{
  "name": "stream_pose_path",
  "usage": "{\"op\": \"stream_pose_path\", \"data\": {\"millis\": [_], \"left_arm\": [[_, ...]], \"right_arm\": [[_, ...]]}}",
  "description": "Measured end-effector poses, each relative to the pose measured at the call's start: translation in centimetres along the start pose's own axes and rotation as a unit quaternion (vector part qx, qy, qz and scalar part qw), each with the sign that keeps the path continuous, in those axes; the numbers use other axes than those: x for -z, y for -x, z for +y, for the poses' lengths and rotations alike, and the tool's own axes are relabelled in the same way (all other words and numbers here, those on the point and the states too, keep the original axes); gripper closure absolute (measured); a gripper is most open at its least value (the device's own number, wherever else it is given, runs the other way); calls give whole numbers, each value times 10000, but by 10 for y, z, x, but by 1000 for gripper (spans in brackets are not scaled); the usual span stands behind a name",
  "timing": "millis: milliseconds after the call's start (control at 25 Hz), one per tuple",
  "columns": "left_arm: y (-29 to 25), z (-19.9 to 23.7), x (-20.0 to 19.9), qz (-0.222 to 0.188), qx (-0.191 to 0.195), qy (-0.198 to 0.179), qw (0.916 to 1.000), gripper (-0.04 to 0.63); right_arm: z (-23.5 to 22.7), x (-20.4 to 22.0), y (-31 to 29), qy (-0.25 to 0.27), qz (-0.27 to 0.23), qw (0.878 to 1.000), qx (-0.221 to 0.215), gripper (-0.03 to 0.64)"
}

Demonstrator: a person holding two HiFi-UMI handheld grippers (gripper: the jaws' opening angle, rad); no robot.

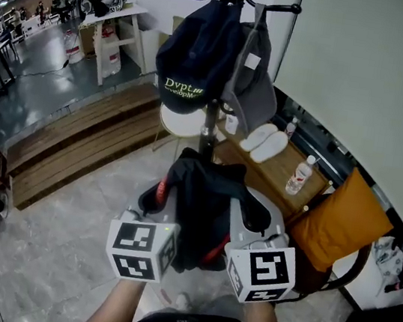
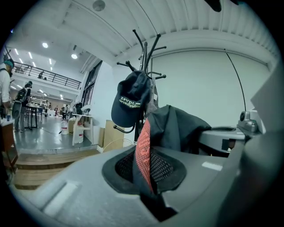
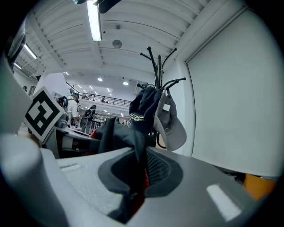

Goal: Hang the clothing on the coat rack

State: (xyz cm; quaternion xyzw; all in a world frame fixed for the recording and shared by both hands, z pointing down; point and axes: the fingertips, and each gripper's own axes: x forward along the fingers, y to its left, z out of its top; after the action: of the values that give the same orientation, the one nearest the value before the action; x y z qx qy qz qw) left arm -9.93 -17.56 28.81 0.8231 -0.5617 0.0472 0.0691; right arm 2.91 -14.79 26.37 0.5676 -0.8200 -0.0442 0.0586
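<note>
Left gripper view: left gripper is clamped on a fold of the black garment, with the red mesh lining running right through the pinch. Right gripper likewise, closed on another fold of the same garment. The cloth is slung between the two, bunched just ahead of both sets of jaws and drooping below them in the head view. Handling call: looks like a light, limp jacket-type piece, thin shell plus mesh, no stiffness, so it will sag and swing wherever it isn't pinched. Shell looks smooth and could creep out of a shallow bite; both bites look deep enough for now. A better hold for hanging would be the collar or a neck loop, one gripper each side, leaving a taut span to drop over a hook. Can't tell whether the current grips are at the collar. Ahead of and above the grippers, navy cap and grey cap hang on the coat rack, filling the nearest hooks. Upper prongs beyond them look free; likely target, needs a lift up and forward.
</note>
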Motion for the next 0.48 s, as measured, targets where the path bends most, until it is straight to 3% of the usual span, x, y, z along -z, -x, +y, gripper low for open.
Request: {"op": "stream_pose_path", "data": {"millis": [480], "left_arm": [[-14, 9, -13, -197, 115, -71, 9997, 565]], "right_arm": [[-13, -15, -16, 176, -205, 9994, 193, 591]]}}
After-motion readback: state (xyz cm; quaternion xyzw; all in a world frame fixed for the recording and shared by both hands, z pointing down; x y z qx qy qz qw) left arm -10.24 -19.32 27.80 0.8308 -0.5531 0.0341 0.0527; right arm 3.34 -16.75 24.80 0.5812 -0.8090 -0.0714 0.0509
